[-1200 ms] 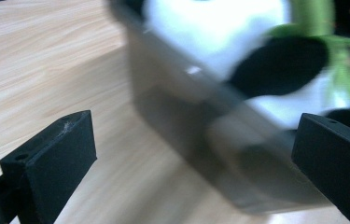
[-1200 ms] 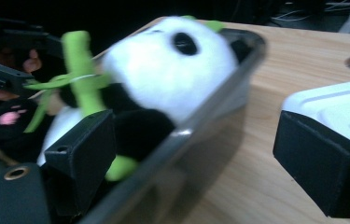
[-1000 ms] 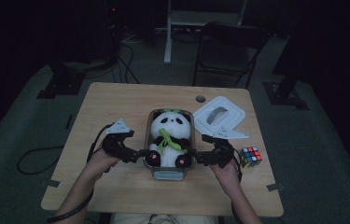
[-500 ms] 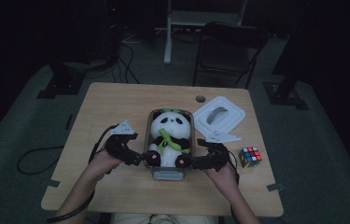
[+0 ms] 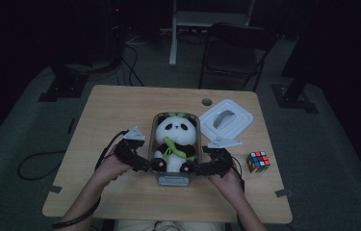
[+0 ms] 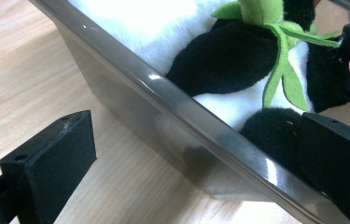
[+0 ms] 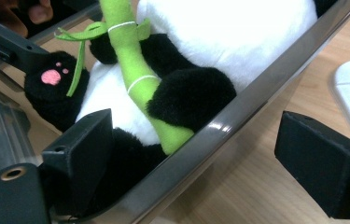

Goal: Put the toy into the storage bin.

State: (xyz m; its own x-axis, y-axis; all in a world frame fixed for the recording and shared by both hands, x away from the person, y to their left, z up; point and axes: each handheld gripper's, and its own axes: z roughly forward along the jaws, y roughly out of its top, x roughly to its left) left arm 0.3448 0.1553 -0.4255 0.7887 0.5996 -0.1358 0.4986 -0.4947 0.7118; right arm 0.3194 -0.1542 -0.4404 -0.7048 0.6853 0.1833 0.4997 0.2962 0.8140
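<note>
Straddling the box [image 5: 175,179] rim with both open grippers, left [image 6: 200,154] and right [image 7: 186,163], you risk pinching the panda [image 7: 219,51] leg beside each inner jaw.

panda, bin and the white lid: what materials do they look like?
Panda: plush fabric, fuzzy pile, matte; bamboo looks like felt.
Bin: likely clear, smoky plastic; glossy rim highlights, table shows through its wall.
Lid: probably white moulded plastic, smooth, grey handle.

High view dim w/ dark surroundings; gripper views bright, white plush [image 6: 130,18] overexposed, glare on bin rim [image 6: 210,135].
</note>
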